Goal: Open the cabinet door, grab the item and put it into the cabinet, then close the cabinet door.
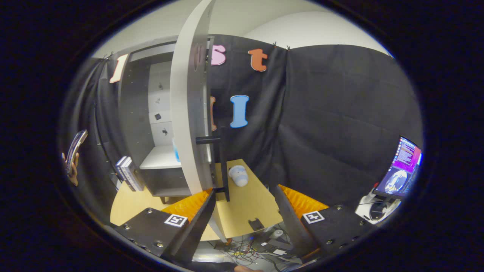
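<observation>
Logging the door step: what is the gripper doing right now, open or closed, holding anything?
Gripper: open, holding nothing; fingers spread just short of the open cabinet door's black handle.

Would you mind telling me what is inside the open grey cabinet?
Inside the grey cabinet, a white shelf holds something blue, mostly covered by the open door. The open gripper is just short of the door's lower edge.

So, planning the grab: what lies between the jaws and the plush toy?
In the gripper view, only bare tabletop lies between the open gripper and the plush toy; the door's handle stands just beside.
</observation>
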A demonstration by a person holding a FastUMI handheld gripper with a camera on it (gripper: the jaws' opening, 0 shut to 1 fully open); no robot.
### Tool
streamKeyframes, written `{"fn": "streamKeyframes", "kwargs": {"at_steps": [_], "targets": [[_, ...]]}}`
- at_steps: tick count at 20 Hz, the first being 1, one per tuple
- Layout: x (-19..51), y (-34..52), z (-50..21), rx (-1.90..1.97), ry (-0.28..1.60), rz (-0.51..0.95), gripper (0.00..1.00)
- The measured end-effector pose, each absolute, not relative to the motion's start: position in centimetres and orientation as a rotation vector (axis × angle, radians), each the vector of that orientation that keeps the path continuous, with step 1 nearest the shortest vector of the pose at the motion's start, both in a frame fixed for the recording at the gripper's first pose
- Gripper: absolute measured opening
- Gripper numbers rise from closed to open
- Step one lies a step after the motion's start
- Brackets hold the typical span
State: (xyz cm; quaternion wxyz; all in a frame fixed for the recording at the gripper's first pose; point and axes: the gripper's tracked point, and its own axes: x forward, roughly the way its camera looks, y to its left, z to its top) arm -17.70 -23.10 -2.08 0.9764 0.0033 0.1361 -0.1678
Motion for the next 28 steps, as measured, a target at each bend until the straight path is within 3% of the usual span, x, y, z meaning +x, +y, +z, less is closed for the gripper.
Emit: {"fn": "streamKeyframes", "kwargs": {"at_steps": [16, 28], "targets": [[-9.7, -10.4, -3.0, 0.124, 0.249, 0.183, 0.95], [-4.7, -5.7, -4.3, 0.107, 0.265, 0.378, 0.97]]}}
